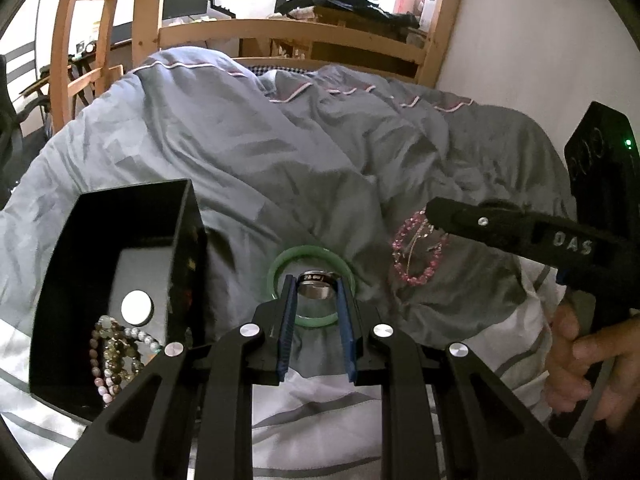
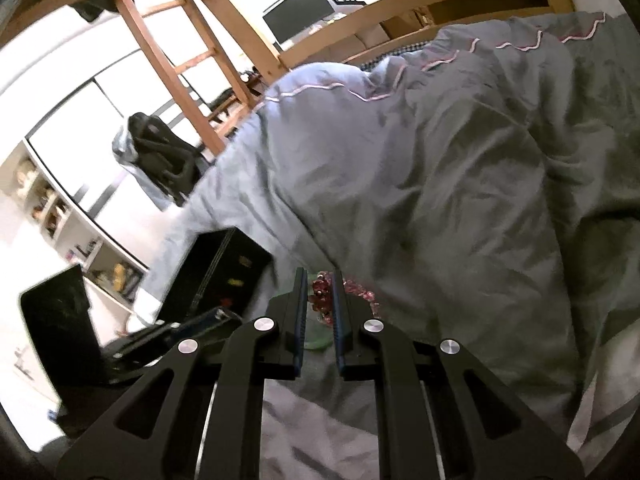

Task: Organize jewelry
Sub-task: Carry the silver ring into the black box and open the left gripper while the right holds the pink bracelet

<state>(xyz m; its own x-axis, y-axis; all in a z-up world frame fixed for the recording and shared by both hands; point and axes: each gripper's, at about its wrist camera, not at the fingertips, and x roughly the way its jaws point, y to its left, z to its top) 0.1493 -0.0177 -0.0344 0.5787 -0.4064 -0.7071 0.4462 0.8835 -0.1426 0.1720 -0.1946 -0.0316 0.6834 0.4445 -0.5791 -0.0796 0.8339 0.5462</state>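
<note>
Left wrist view: our left gripper (image 1: pixel 316 286) clamps a steel ring (image 1: pixel 317 285), hole facing upward; right gripper (image 2: pixel 320 286) pinches pink bracelet (image 2: pixel 322 300).

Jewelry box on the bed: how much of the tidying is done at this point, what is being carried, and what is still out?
Done: several bead bracelets already lie in the black box. In hand: the left gripper is shut on a metal ring; the right gripper is shut on the pink bead bracelet, which hangs from its tips. Left: the green bangle still lies on the duvet, and both held pieces are not yet boxed.
</note>
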